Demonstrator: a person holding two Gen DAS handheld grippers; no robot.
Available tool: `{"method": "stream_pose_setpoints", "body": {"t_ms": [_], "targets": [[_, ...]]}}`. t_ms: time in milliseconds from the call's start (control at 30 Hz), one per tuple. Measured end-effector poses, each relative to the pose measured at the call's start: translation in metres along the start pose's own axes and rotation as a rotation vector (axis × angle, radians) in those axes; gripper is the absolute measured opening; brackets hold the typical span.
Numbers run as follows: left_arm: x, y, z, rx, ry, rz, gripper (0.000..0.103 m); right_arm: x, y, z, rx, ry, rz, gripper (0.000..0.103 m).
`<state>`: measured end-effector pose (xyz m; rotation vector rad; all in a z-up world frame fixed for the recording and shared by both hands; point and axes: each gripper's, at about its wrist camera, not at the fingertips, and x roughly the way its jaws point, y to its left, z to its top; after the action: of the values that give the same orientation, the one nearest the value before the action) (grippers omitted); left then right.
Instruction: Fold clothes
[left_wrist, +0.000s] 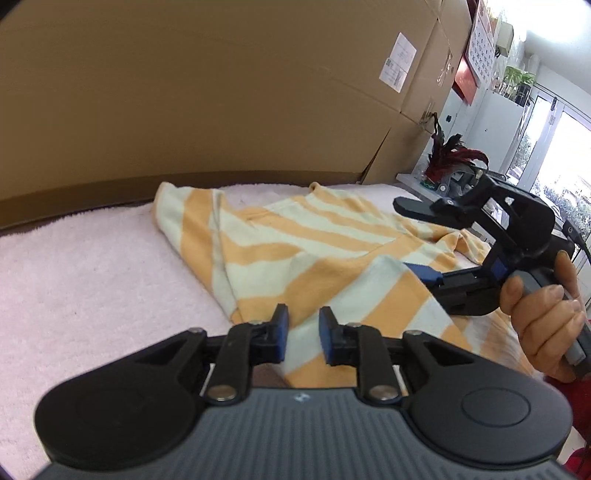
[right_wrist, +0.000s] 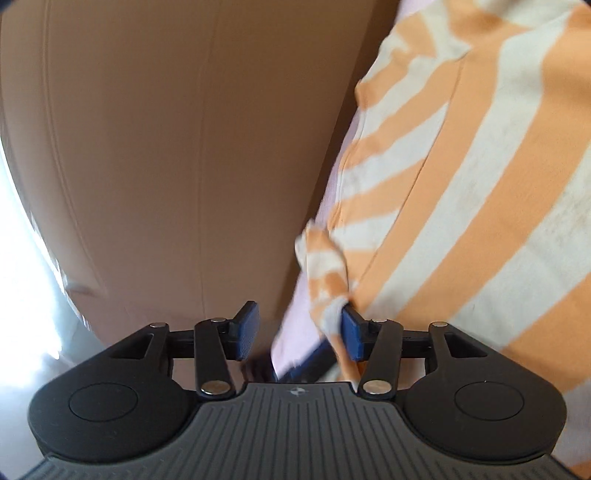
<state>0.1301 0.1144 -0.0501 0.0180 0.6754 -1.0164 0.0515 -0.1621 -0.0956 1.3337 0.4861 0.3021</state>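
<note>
On the pink towel (left_wrist: 92, 266), in front of the cardboard boxes (left_wrist: 221, 92), the striped shirt (left_wrist: 295, 251) lies partly doubled over: one flap is turned across the body and the far edge is rumpled.

My left gripper (left_wrist: 303, 334) hovers just over the near hem, jaws parted a little, nothing between them.

My right gripper (right_wrist: 299, 334) is wide open. A twisted bit of fabric is draped against the inside of one pad (right_wrist: 352, 334) and the other pad stands clear, so nothing is clamped. In the left view the same gripper sits at the shirt's right side with a fold of cloth lying over its tip.

Risks from here:
- That loose bit may snag on the pad. If I pull away, it drags the flap and undoes the fold.
- Closing my left jaws this low could pinch the towel along with the hem.
- Right view is motion-blurred, so I can't tell how many layers are draped there.
</note>
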Motion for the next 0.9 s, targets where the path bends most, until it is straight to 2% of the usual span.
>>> {"method": "stream_pose_setpoints", "body": {"t_ms": [67, 167, 267, 400, 567, 667, 767, 833, 900], "targets": [[0.000, 0.000, 0.000, 0.005, 0.001, 0.000, 0.021, 0.002, -0.005, 0.003, 0.064, -0.033, 0.028, 0.050], [0.001, -0.001, 0.000, 0.011, 0.001, 0.000, 0.022, -0.001, 0.005, -0.004, -0.023, -0.064, -0.017, 0.047], [0.000, 0.000, -0.001, 0.009, 0.000, -0.003, 0.022, 0.000, 0.013, -0.008, -0.096, -0.019, -0.056, 0.047], [0.000, -0.001, -0.002, 0.023, -0.003, -0.010, 0.029, 0.007, 0.015, -0.011, -0.063, 0.058, -0.024, 0.053], [-0.001, -0.001, -0.002, 0.016, -0.007, -0.019, 0.032, 0.020, 0.020, -0.003, -0.028, 0.038, -0.068, 0.052], [-0.001, 0.000, -0.002, 0.009, -0.008, -0.024, 0.032, 0.019, 0.019, -0.001, -0.065, 0.011, -0.091, 0.041], [-0.001, 0.000, -0.002, 0.015, -0.006, -0.028, 0.036, 0.010, 0.006, 0.003, -0.045, -0.010, -0.093, 0.024], [-0.001, -0.002, -0.002, 0.023, -0.005, -0.036, 0.041, 0.005, 0.010, 0.000, -0.064, -0.018, -0.112, 0.026], [-0.001, -0.003, -0.002, 0.032, -0.005, -0.038, 0.043, 0.000, 0.024, -0.006, -0.136, -0.048, -0.137, 0.027]]}}
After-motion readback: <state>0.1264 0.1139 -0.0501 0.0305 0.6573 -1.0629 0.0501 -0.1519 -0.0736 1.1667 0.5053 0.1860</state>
